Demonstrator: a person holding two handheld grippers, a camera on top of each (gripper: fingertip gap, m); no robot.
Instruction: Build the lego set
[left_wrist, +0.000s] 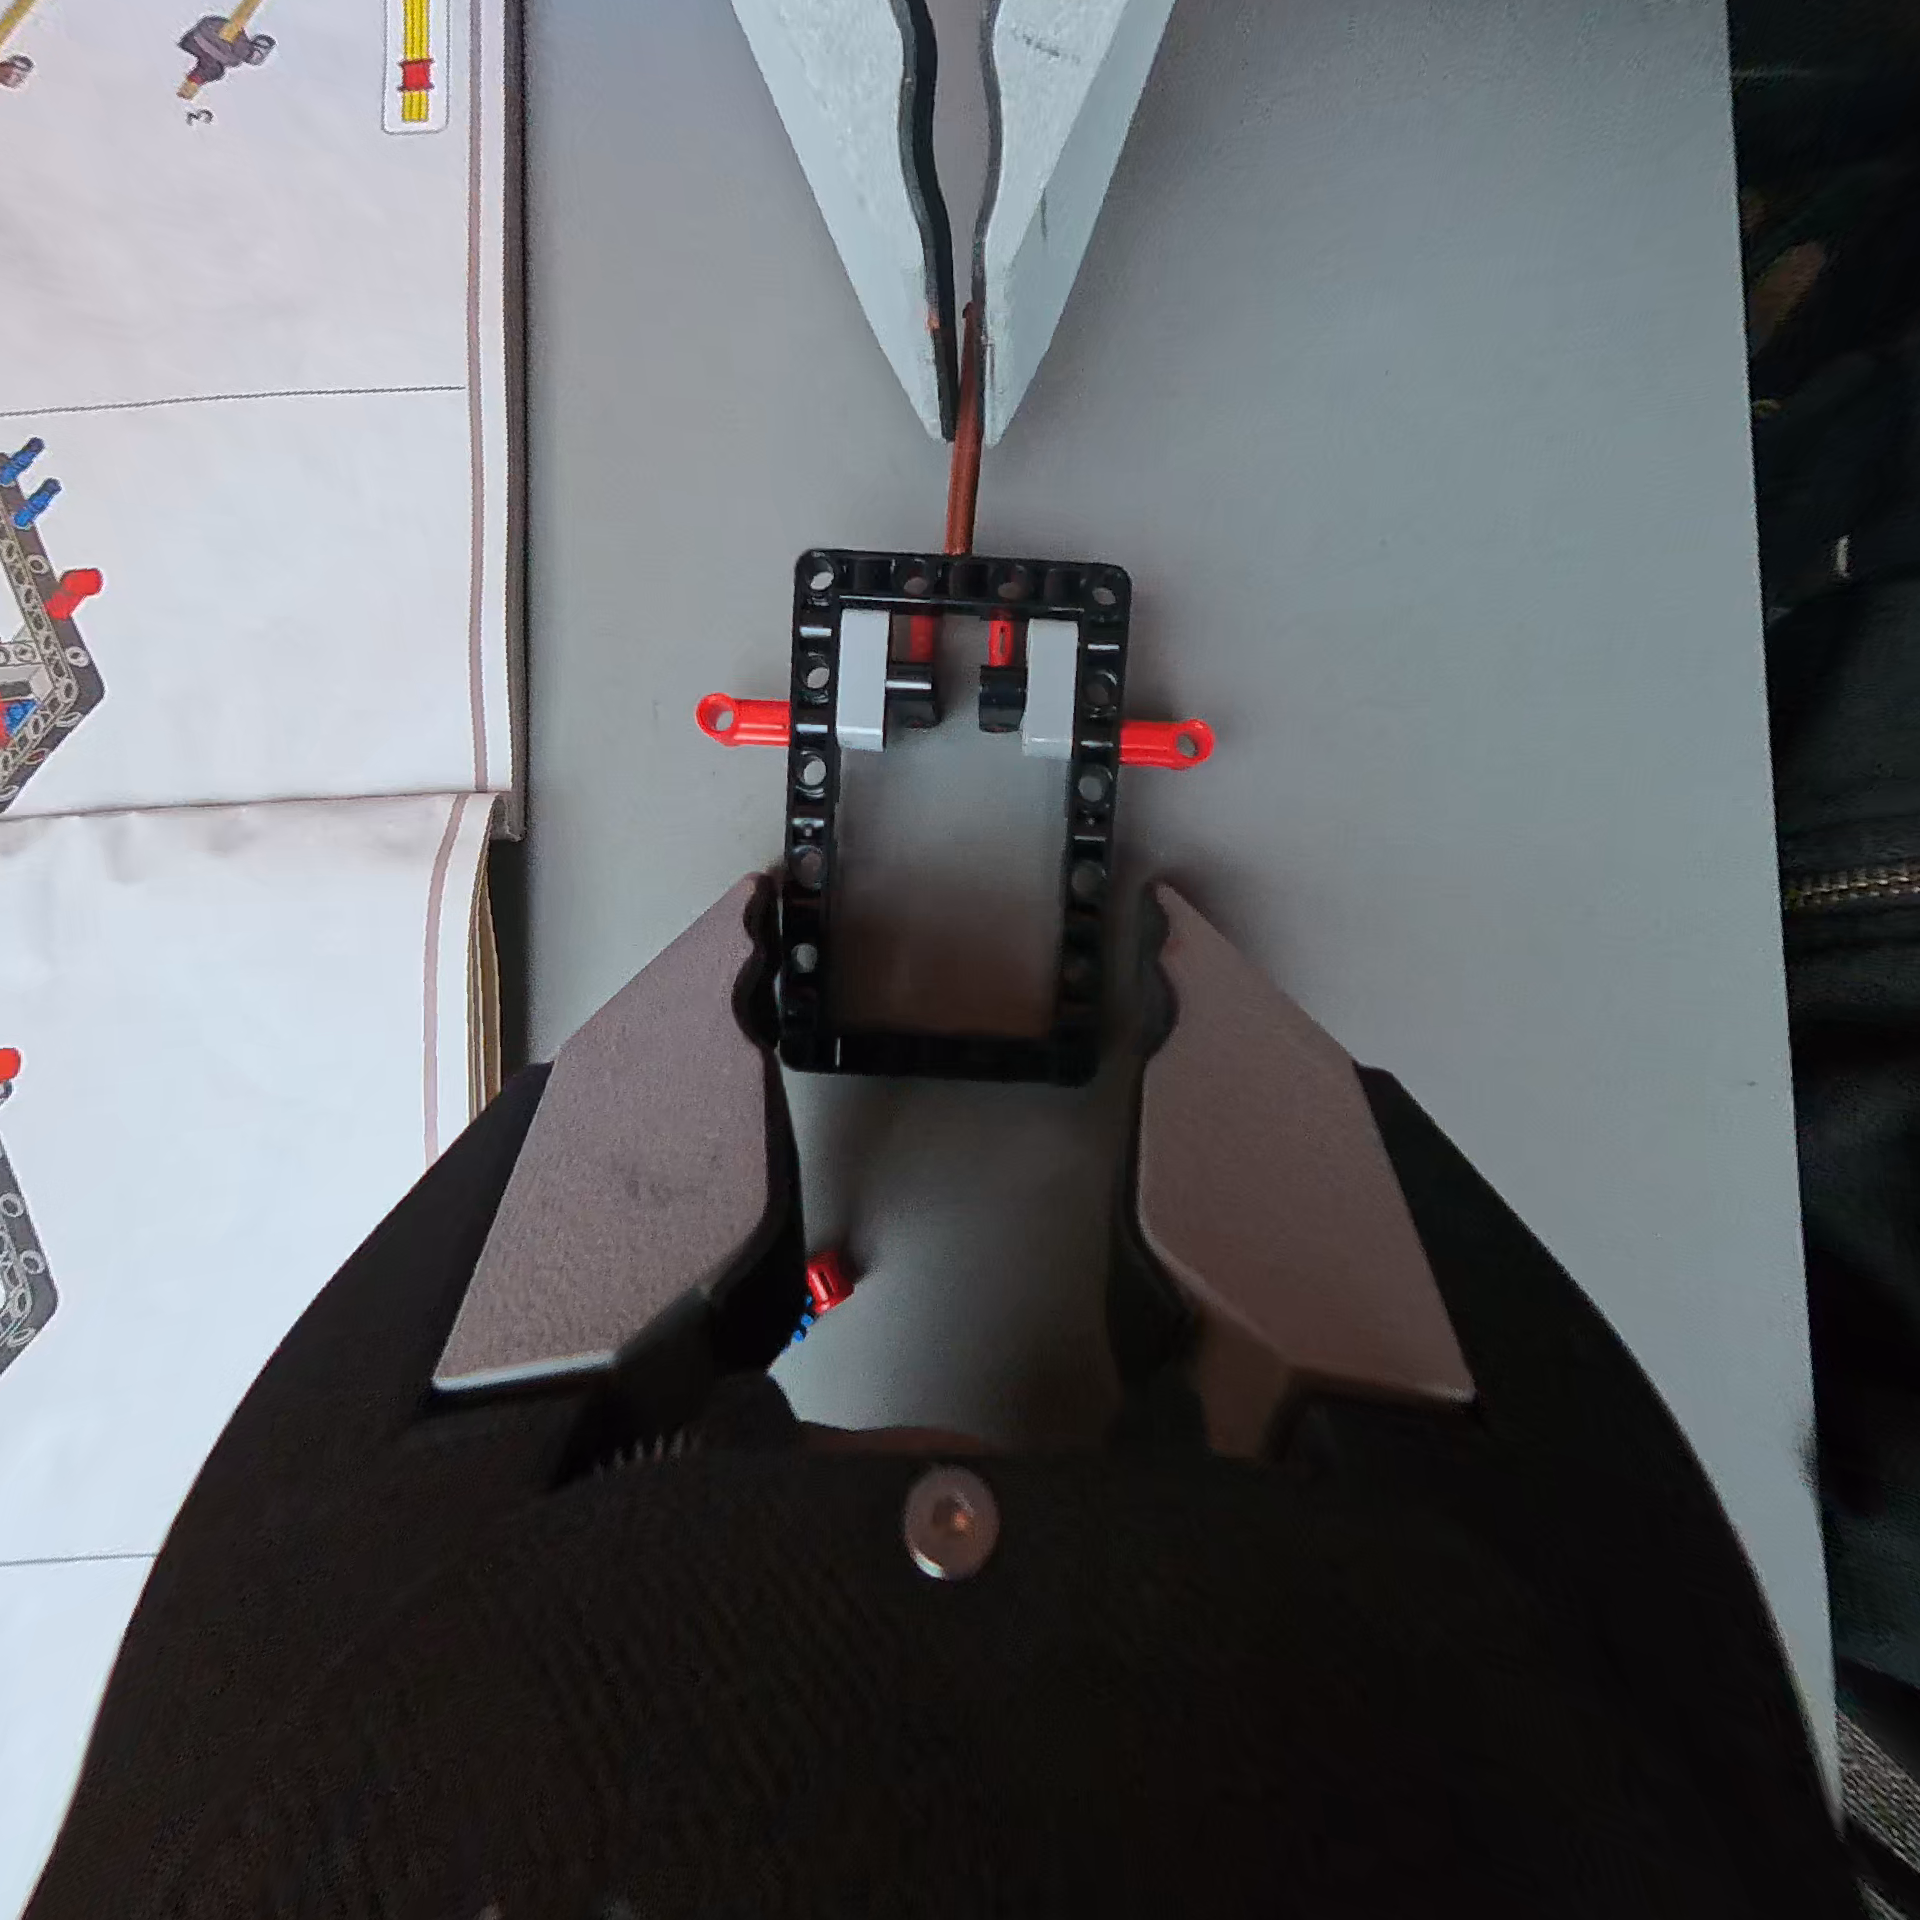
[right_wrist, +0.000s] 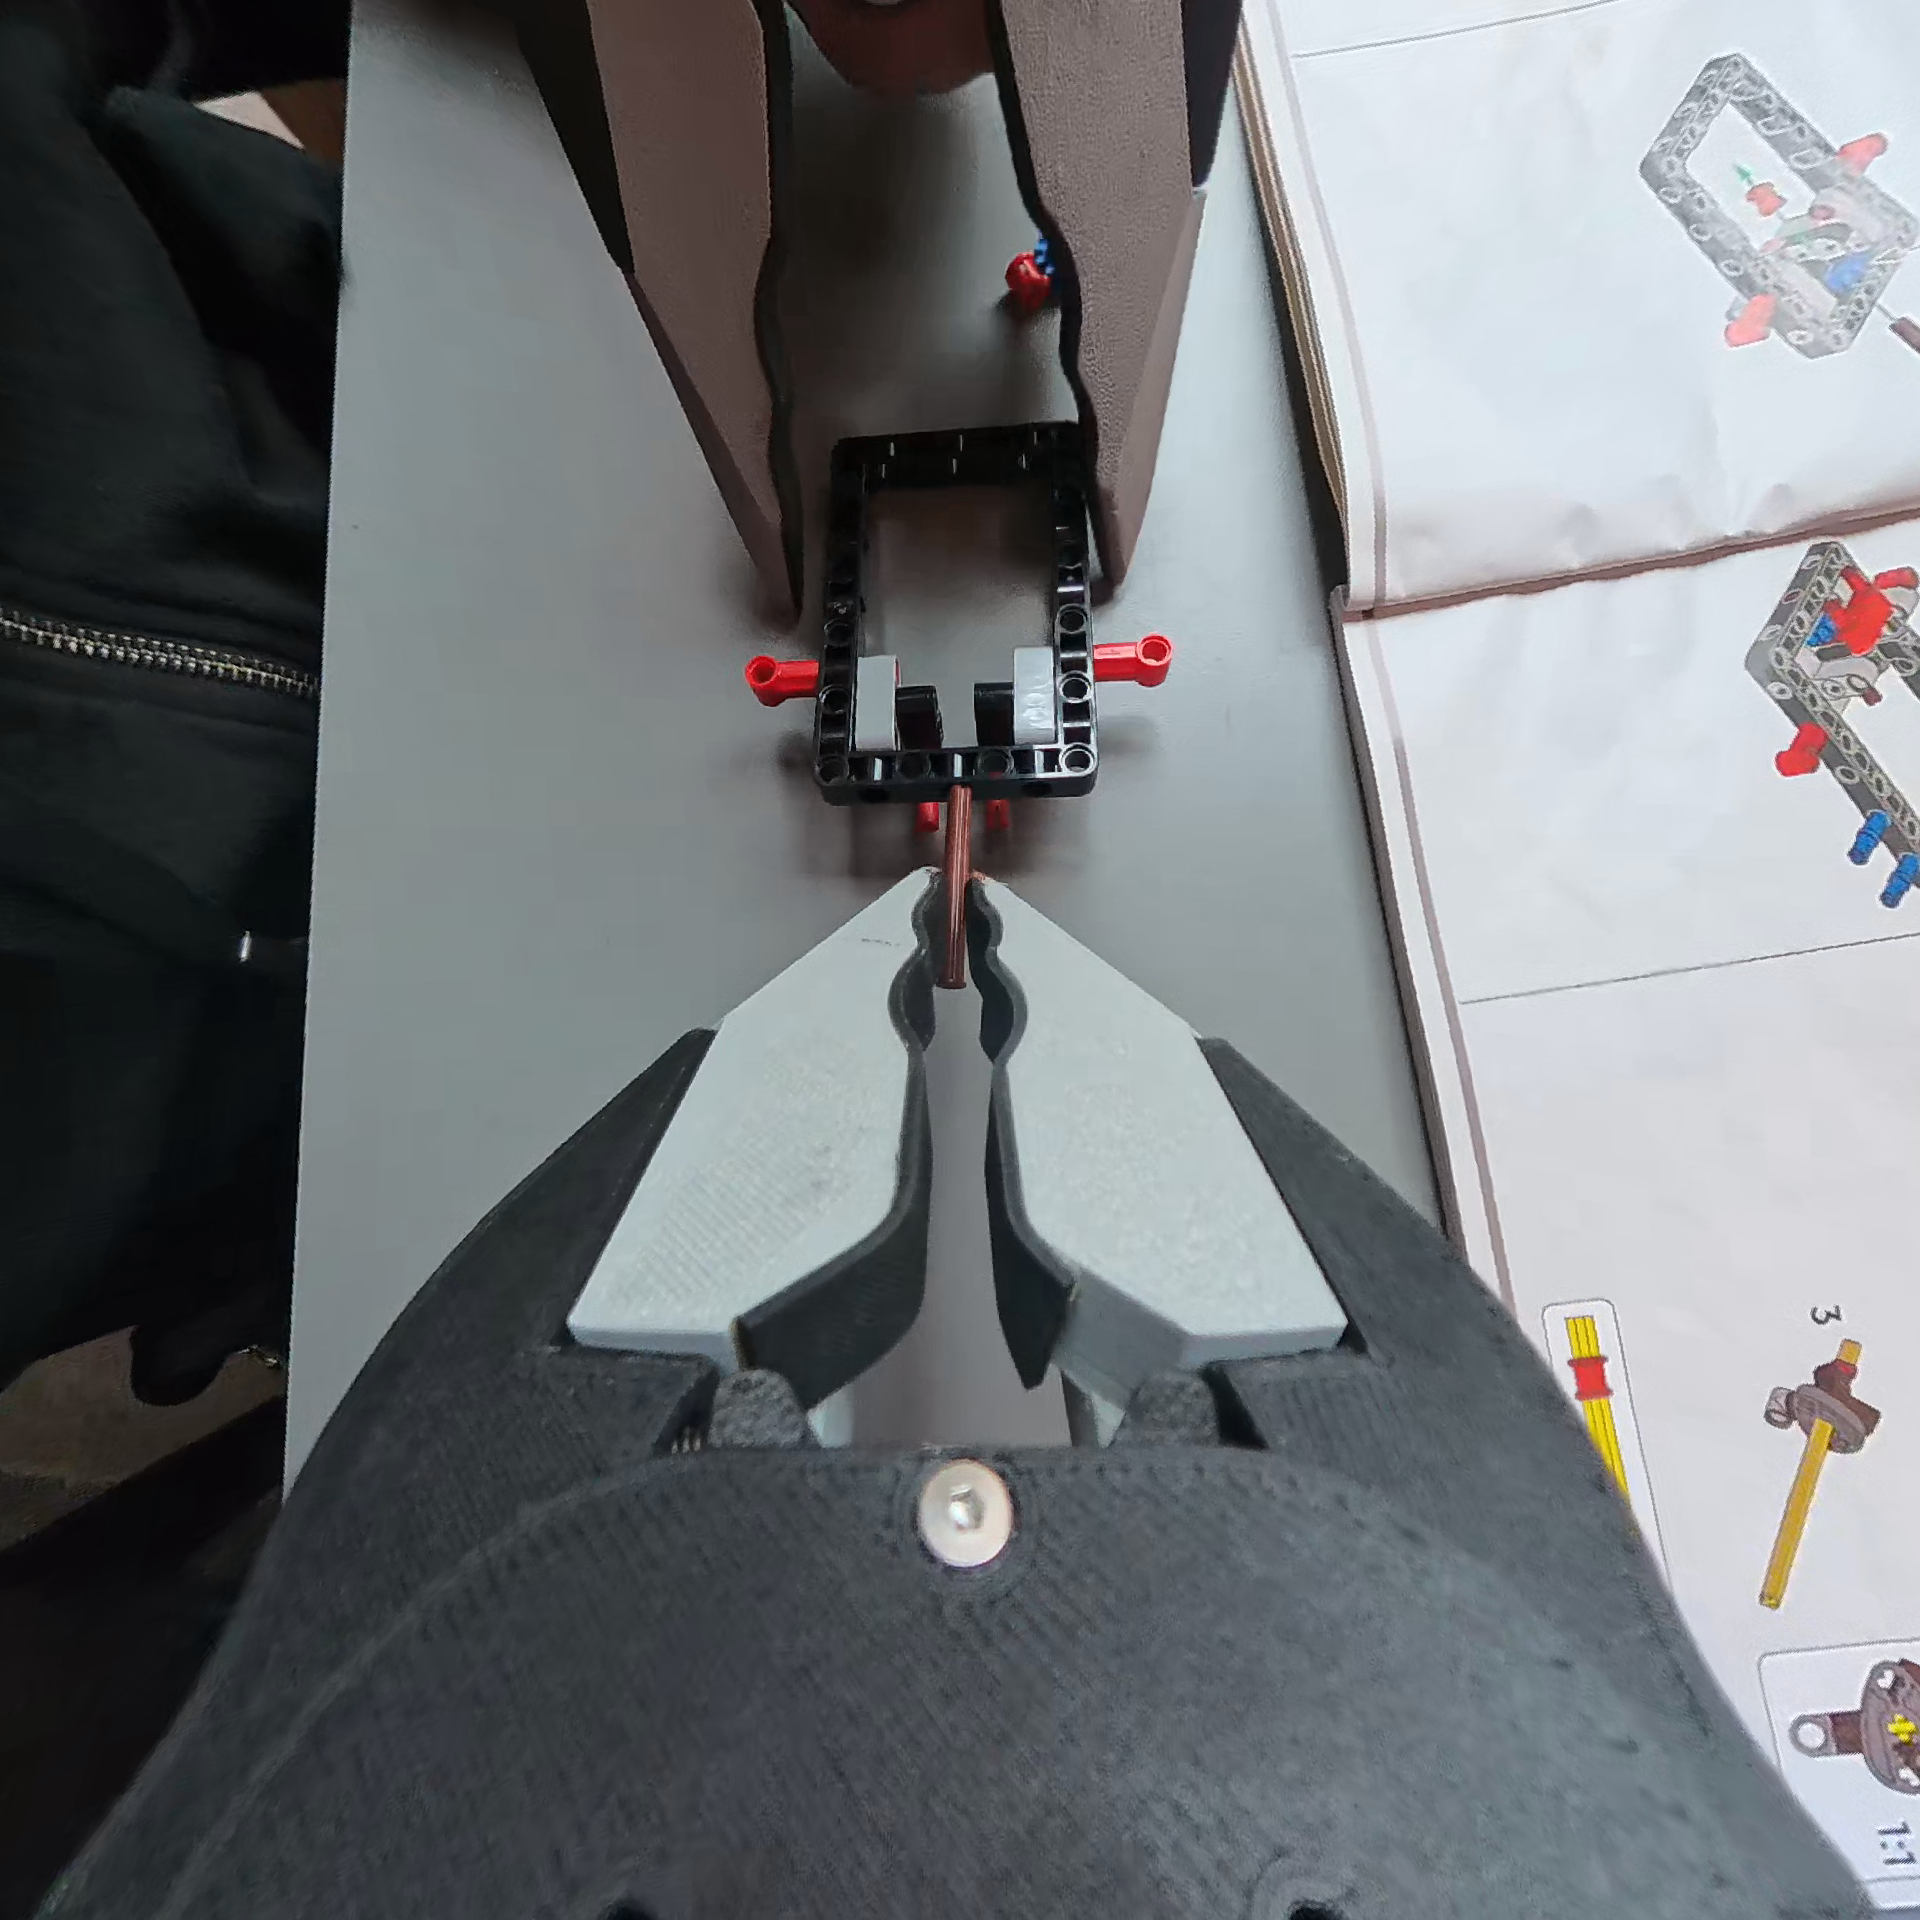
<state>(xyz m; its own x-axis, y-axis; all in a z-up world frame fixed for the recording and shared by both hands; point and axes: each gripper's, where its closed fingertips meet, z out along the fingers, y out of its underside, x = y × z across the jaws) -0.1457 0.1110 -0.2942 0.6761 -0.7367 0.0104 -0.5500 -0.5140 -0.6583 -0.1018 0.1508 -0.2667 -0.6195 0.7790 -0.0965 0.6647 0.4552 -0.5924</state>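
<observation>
A black rectangular frame (left_wrist: 805, 769) lies flat on the grey table. It has a red pin (left_wrist: 743, 719) sticking out of each long side, and two grey beams (left_wrist: 862, 681) and two black connectors inside. My left gripper (left_wrist: 961, 925) has brown fingers closed around the frame's near end. My right gripper (right_wrist: 956, 883) has light grey fingers and is shut on a thin brown axle (right_wrist: 956, 894). The axle's far tip meets the middle of the frame's (right_wrist: 1075, 665) short side. The right gripper (left_wrist: 966, 436) and the axle (left_wrist: 961, 499) also show at the top of the left wrist view.
An open instruction booklet (left_wrist: 239, 623) lies along one side of the table, and shows in the right wrist view (right_wrist: 1610, 727) too. A small red and blue piece (left_wrist: 828, 1278) lies under my left finger. The table (left_wrist: 1455, 623) is narrow, with dark zippered clothing (right_wrist: 156, 644) past its other edge. One gripper's finger ends stand about 8 centimeters off the other's.
</observation>
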